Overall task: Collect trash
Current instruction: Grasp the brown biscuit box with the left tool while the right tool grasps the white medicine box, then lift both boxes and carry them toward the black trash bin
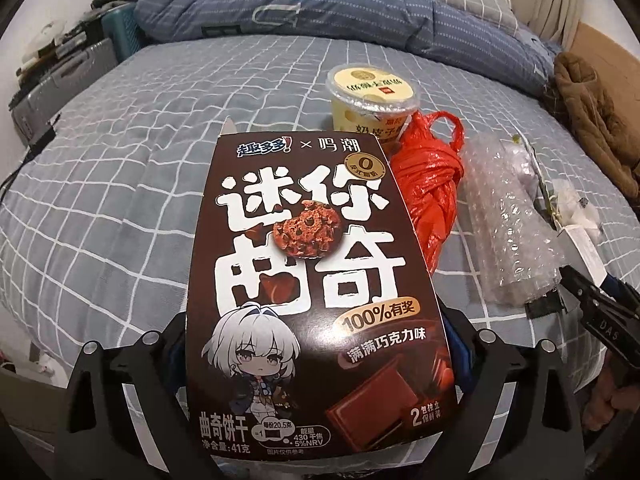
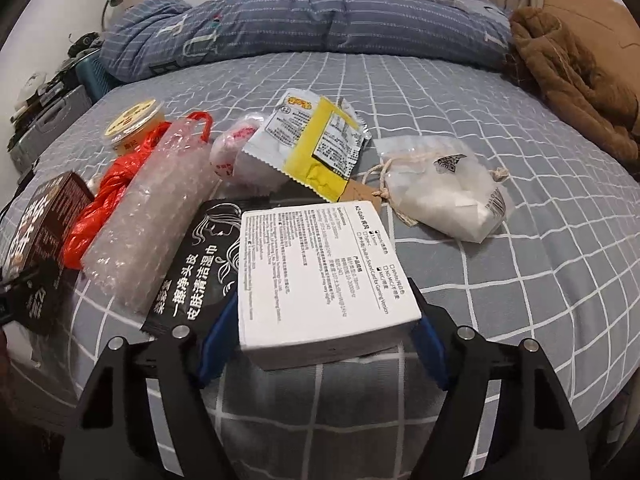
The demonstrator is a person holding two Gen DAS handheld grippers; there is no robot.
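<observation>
Gripping each box squarely works best: the left claw, jaws wide, holds the brown cookie box above the bed, and the right claw likewise clamps the white box.

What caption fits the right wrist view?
Right tool clamps a white box above trash strewn on a checked bed.

My left tool's fingertips sit hidden behind the cookie box, so I can't see the pads. The yellow cup is half covered by the red bag. The fine print on the white box is too small to read.
</observation>
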